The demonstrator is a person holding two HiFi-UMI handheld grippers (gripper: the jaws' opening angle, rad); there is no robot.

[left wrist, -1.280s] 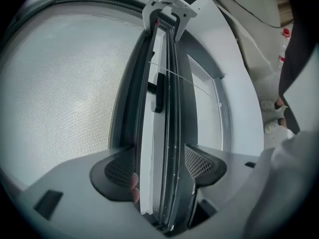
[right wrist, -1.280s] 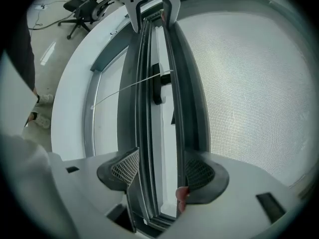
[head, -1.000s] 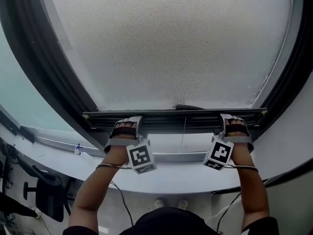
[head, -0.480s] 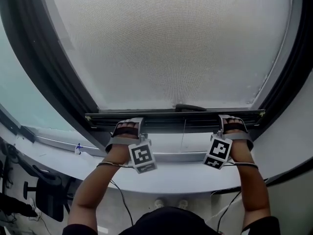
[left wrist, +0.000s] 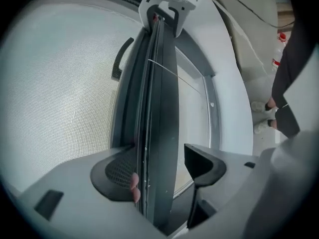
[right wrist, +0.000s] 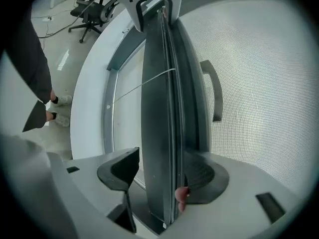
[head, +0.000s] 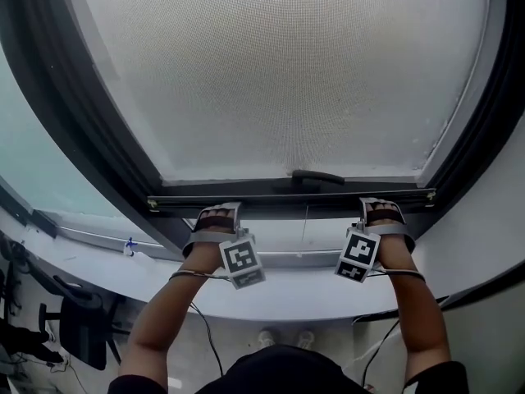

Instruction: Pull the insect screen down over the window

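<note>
both tongs sit on the screen's bottom bar (head: 291, 199), which runs straight left-right across the window. left gripper (head: 215, 212) is left of the middle handle (head: 316, 176), right gripper (head: 381, 208) is right of it, each abt equally far from centre. so the bar's long axis lies crosswise to both sets of jaws.

left gripper view: jaws narrow, one each side of the bar, mesh-side pad on it, room-side jaw just beside it. right gripper view: same grip, both jaws against the bar.

mesh (head: 279, 72) covers most of the pane above. a strip of bare glass (head: 271, 230) shows btwn the bar and the lower frame rail (head: 287, 257), w/ the white sill (head: 279, 298) below that.

my read: pull goes straight down toward the rail, both hands together, or the bar tilts and may jam in the side tracks. nearly done.
</note>
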